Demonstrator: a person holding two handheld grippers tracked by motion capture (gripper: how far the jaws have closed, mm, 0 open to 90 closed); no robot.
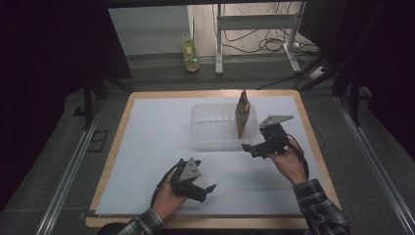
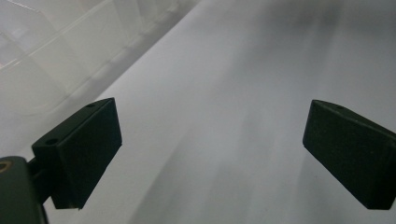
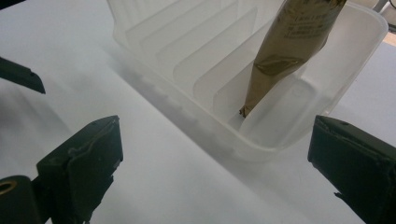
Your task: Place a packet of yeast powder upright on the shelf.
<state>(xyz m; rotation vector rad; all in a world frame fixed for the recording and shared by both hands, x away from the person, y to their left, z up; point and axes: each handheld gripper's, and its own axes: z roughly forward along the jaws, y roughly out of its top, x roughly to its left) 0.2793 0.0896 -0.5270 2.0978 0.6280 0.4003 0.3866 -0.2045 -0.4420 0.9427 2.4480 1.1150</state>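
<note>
Both tongs stand released with nothing between their jaws: my right tongs point(image 1: 250, 149) hover just off the near right corner of the clear plastic bin point(image 1: 205, 142), and my left tongs point(image 1: 208, 191) wait lower on the surface point(image 1: 147, 156), well apart from it, over bare white.

What I am working with is the brown paper pouch point(image 3: 285, 46). It stands on its narrow bottom edge in the end slot of the bin, leaning against the bin's right end wall, its top rising well above the rim. I judge it light and fairly soft: a crimped, filled packet that would dent or crease under a hard squeeze, and its paper skin looks matte enough not to slip. It looks tippy, too, since little but the divider rib and the wall props it. I would take hold of it high, across its flat faces near the upper part that clears the rim, pinching gently.

The bin itself looks thin and light, so a nudge from my tongs could slide it across the surface. Its ribs and near wall stand between my right tongs and the pouch's lower half, so a low approach is blocked; coming over the rim looks open. Beyond the surface, on the floor, stand a bottle point(image 1: 190, 56) and a metal frame point(image 1: 254, 24), both far out of my way.
</note>
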